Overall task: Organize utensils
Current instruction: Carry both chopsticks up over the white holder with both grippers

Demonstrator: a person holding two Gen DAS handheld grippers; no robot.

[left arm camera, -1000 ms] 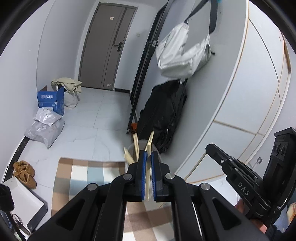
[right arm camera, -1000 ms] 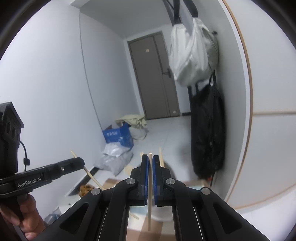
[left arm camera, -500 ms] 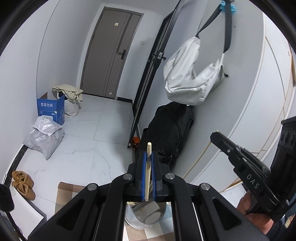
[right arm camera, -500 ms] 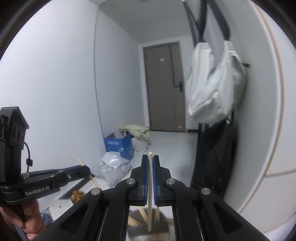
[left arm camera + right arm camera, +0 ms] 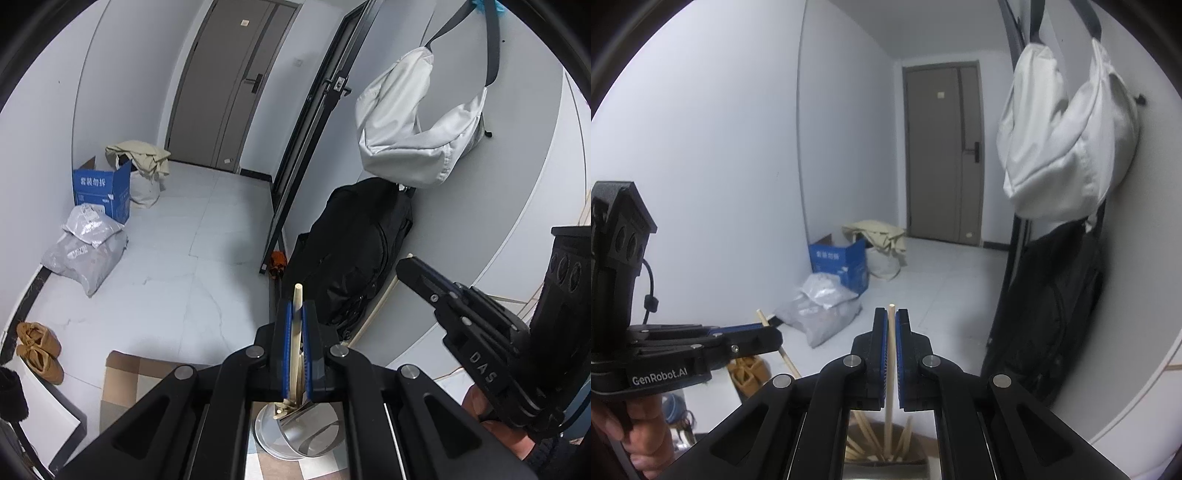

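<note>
Tools, two: left tool [image 5: 294, 314] and right tool [image 5: 891, 325] each pinch one chopstick [image 5: 294, 339].

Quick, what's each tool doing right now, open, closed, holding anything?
Left tool: closed on a wooden chopstick.
Right tool: closed on another wooden chopstick.

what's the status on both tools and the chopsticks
Left tool shut on a chopstick. Right tool shut on another chopstick. Metal holder below, nothing blocking.
</note>
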